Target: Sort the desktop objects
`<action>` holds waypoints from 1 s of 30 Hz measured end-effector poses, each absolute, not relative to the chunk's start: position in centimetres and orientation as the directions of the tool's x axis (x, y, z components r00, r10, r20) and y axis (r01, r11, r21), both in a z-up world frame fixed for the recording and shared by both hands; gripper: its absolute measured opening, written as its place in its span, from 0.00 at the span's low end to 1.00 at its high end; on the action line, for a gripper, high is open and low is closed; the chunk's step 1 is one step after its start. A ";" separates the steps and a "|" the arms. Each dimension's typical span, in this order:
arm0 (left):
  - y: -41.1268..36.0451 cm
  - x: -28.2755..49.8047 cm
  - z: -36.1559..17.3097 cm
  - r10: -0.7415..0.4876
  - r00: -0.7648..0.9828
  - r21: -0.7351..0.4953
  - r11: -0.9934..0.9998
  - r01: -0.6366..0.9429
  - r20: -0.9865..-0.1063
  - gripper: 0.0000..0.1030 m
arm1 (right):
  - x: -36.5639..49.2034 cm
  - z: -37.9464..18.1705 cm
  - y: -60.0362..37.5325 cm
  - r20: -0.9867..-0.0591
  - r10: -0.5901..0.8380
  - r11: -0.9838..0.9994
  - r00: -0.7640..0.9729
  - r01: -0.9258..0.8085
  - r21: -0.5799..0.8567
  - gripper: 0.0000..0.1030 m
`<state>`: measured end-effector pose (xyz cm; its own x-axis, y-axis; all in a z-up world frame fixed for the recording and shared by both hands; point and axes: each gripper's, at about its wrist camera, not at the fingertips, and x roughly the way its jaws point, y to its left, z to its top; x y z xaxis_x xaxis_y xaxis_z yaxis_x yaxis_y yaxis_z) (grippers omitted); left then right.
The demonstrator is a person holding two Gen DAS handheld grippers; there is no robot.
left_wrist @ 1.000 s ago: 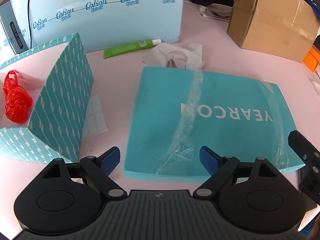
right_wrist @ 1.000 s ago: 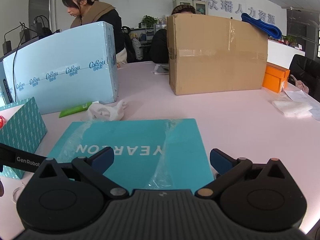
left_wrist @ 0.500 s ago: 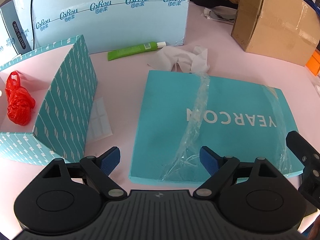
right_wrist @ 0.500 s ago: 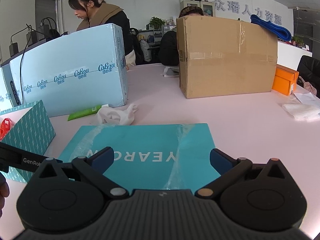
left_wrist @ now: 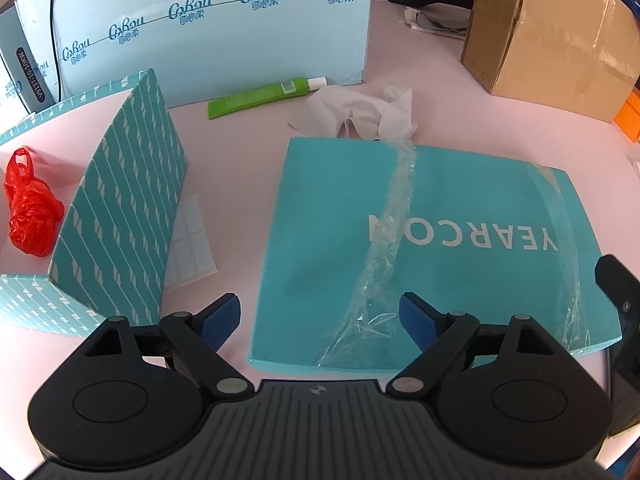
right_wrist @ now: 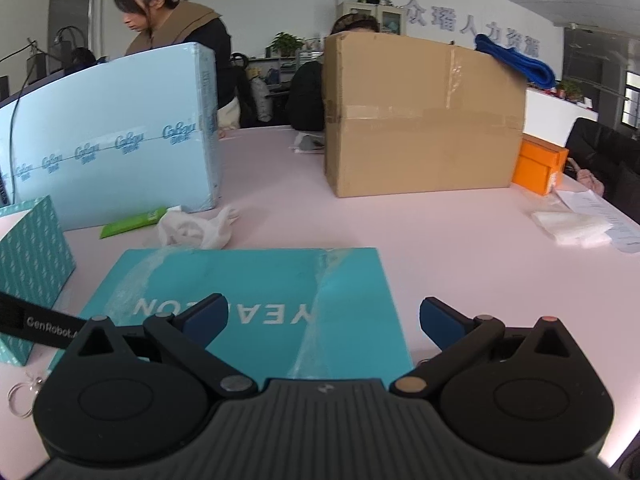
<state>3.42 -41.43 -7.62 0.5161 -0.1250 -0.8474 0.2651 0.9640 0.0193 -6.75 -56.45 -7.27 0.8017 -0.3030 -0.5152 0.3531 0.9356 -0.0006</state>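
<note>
A flat teal box printed YEARCON (left_wrist: 440, 240) lies on the pink table, with loose clear tape across its lid. My left gripper (left_wrist: 320, 316) hangs open over the box's near left corner, nothing between its fingers. My right gripper (right_wrist: 324, 316) is open over the near right corner of the same teal box (right_wrist: 240, 276), and it shows at the edge of the left wrist view (left_wrist: 618, 292). Behind the box lie a green tube (left_wrist: 260, 96) and a crumpled white tissue (left_wrist: 360, 112). An open teal patterned box (left_wrist: 120, 208) on the left holds a red plastic bag (left_wrist: 30, 208).
A tall light-blue carton (left_wrist: 220, 28) and a cardboard box (right_wrist: 420, 120) stand along the back. An orange box (right_wrist: 540, 164) and white papers (right_wrist: 572, 228) lie far right. A sticker sheet (left_wrist: 190, 240) and a key ring (right_wrist: 24, 396) lie near the patterned box. People sit behind the table.
Nothing on the table has moved. Both grippers stay open in place, and the views only sway slightly.
</note>
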 end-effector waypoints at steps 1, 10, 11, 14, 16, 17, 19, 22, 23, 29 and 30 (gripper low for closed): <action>-41.5 3.5 -7.6 -0.124 0.514 0.020 0.964 0.266 -0.849 0.82 | -6.8 -7.3 -56.5 -0.513 -0.307 0.934 0.802 0.358 0.001 1.00; -41.6 3.8 -7.7 -0.120 0.508 0.021 0.964 0.263 -0.853 0.82 | -6.2 -7.4 -56.3 -0.517 -0.263 0.947 0.815 0.322 0.025 1.00; -41.6 3.9 -7.7 -0.119 0.507 0.021 0.965 0.262 -0.854 0.82 | -6.2 -7.4 -56.3 -0.520 -0.260 0.947 0.814 0.320 0.028 1.00; -41.6 4.1 -7.8 -0.116 0.504 0.020 0.966 0.257 -0.856 0.82 | -5.9 -7.5 -56.4 -0.526 -0.251 0.948 0.812 0.316 0.035 1.00; -41.6 4.3 -7.9 -0.115 0.503 0.020 0.967 0.255 -0.857 0.82 | -5.7 -7.5 -56.4 -0.530 -0.247 0.948 0.811 0.315 0.040 1.00; -41.7 4.4 -8.0 -0.114 0.503 0.021 0.967 0.254 -0.857 0.82 | -5.6 -7.6 -56.4 -0.532 -0.245 0.949 0.811 0.314 0.041 1.00; -41.7 4.6 -8.0 -0.110 0.503 0.024 0.967 0.252 -0.857 0.82 | -5.4 -7.6 -56.4 -0.535 -0.240 0.950 0.810 0.310 0.043 1.00; -41.7 4.9 -8.2 -0.104 0.503 0.027 0.969 0.247 -0.858 0.82 | -5.3 -7.7 -56.4 -0.532 -0.205 0.957 0.822 0.282 0.067 1.00; -41.7 5.0 -8.2 -0.103 0.504 0.028 0.969 0.245 -0.858 0.82 | -5.3 -7.8 -56.3 -0.529 -0.199 0.958 0.825 0.276 0.070 1.00; -41.8 5.4 -8.5 -0.096 0.511 0.034 0.970 0.239 -0.854 0.82 | -4.7 -8.1 -55.9 -0.537 -0.218 0.961 0.815 0.276 0.029 1.00; -41.9 5.4 -8.6 -0.095 0.513 0.037 0.970 0.240 -0.853 0.82 | -4.6 -8.1 -55.9 -0.539 -0.220 0.960 0.813 0.278 0.028 1.00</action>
